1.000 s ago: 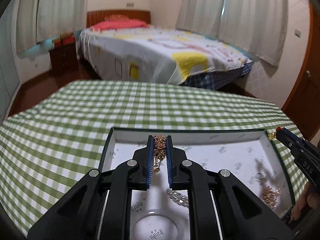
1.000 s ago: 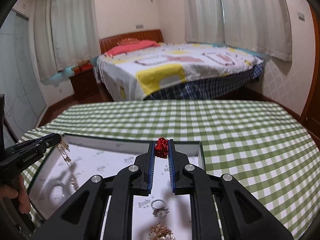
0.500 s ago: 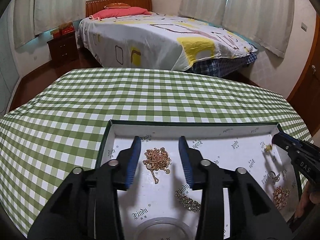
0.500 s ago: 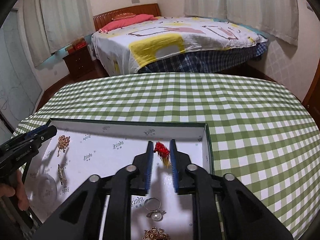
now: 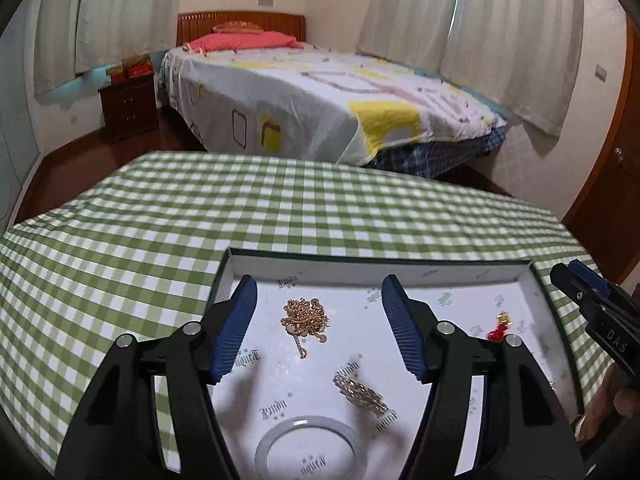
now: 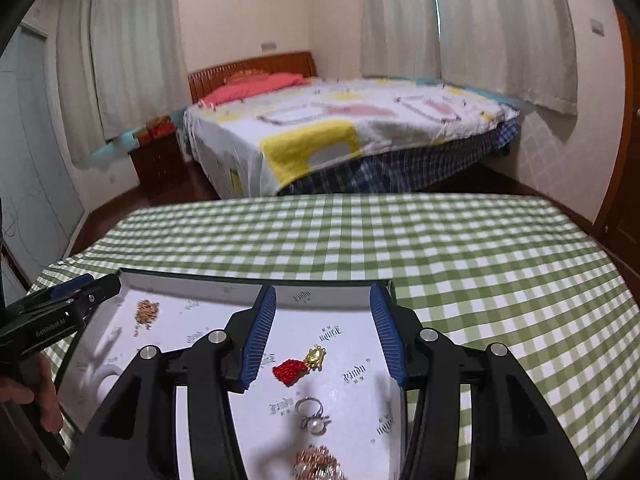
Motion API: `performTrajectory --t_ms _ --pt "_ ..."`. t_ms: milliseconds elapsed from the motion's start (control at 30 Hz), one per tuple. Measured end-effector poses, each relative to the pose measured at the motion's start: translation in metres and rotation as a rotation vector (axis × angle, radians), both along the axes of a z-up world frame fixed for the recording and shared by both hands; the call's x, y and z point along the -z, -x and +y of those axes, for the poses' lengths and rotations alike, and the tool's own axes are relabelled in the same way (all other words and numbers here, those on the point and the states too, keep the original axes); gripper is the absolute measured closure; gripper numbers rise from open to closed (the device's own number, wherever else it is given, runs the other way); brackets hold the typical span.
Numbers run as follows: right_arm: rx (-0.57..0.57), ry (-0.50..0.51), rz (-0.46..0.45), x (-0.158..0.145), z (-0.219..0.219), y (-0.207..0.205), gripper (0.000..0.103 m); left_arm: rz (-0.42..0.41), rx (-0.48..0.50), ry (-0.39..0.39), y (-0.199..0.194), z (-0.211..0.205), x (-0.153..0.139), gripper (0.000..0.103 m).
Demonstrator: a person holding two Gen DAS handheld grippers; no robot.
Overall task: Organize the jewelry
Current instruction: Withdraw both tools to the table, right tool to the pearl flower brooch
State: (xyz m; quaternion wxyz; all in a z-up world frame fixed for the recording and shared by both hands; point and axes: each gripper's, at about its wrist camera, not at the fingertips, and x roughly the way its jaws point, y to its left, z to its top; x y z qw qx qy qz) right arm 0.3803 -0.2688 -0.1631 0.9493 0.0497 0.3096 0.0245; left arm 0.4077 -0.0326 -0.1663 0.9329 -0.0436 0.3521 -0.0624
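Both claws stood spread wide and empty over the white tray [image 5: 460,270]. Between the left gripper [image 5: 316,308] fingers lay a gold chain necklace [image 5: 305,318]; between the right gripper [image 6: 323,318] fingers lay a red beaded earring [image 6: 294,369]. Beyond stretched the green checked tablecloth [image 6: 460,240], then the bed [image 5: 320,92].

Both views ride low and close over a white tray [image 5: 472,270] on a checked table [image 5: 120,240], looking forward along their own fingers toward the bed [image 5: 320,100]. The left wrist view sits over the tray's left half, the right wrist view over its right half [image 6: 332,292]. They share the tray floor, the table and the bed; each catches the other gripper at its edge, the right gripper [image 5: 592,304] and the left gripper [image 6: 64,312].
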Motion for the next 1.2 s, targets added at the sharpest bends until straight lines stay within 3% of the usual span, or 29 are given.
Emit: performTrajectory --t_ms 400,800,1100,1200 --pt "-0.005 -0.013 -0.060 -0.017 0.010 0.086 0.054 -0.094 0.002 0.012 0.083 0.001 -0.035 0.037" --pt "-0.009 0.016 -0.034 0.007 0.025 0.148 0.054 -0.076 -0.030 0.037 0.144 0.015 -0.028 0.037" --pt "-0.024 0.021 0.046 0.032 0.036 0.163 0.055 -0.011 -0.066 0.029 0.177 0.032 -0.008 0.037" --pt "-0.032 0.027 0.076 0.040 0.041 0.161 0.061 0.000 -0.076 0.025 0.184 0.038 -0.005 0.037"
